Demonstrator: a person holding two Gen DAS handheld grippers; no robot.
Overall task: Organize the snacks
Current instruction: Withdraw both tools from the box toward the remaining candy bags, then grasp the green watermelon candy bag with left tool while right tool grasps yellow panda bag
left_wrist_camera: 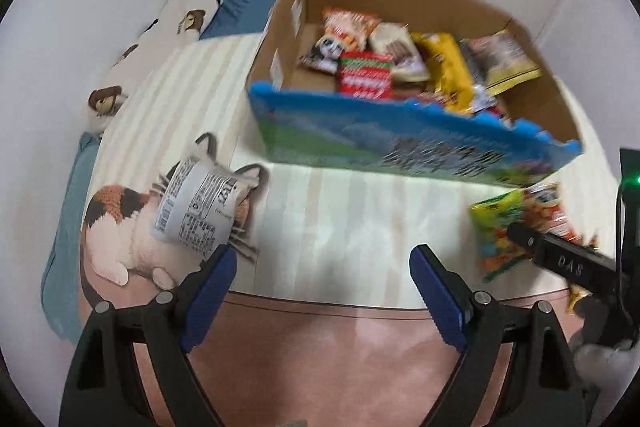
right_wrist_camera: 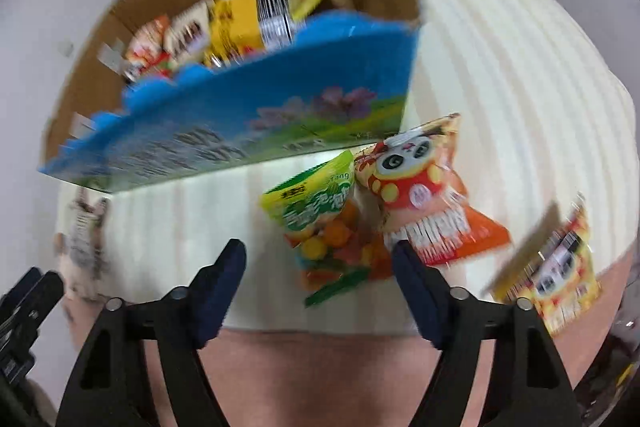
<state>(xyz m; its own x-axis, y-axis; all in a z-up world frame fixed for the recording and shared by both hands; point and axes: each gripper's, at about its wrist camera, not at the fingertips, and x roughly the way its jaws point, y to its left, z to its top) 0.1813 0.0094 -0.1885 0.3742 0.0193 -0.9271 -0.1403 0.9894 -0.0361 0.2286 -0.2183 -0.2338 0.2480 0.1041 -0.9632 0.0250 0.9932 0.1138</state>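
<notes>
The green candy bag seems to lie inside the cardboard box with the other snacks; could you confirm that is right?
Not quite: the green candy bag lies outside the cardboard box, on the striped cover in front of it, beside the panda packet. The right wrist view shows this. Other snacks are indeed in the box.

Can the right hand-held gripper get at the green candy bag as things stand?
Probably yes. The green candy bag lies loose on the striped cover, just ahead of the open right hand-held gripper, with nothing over it.
</notes>
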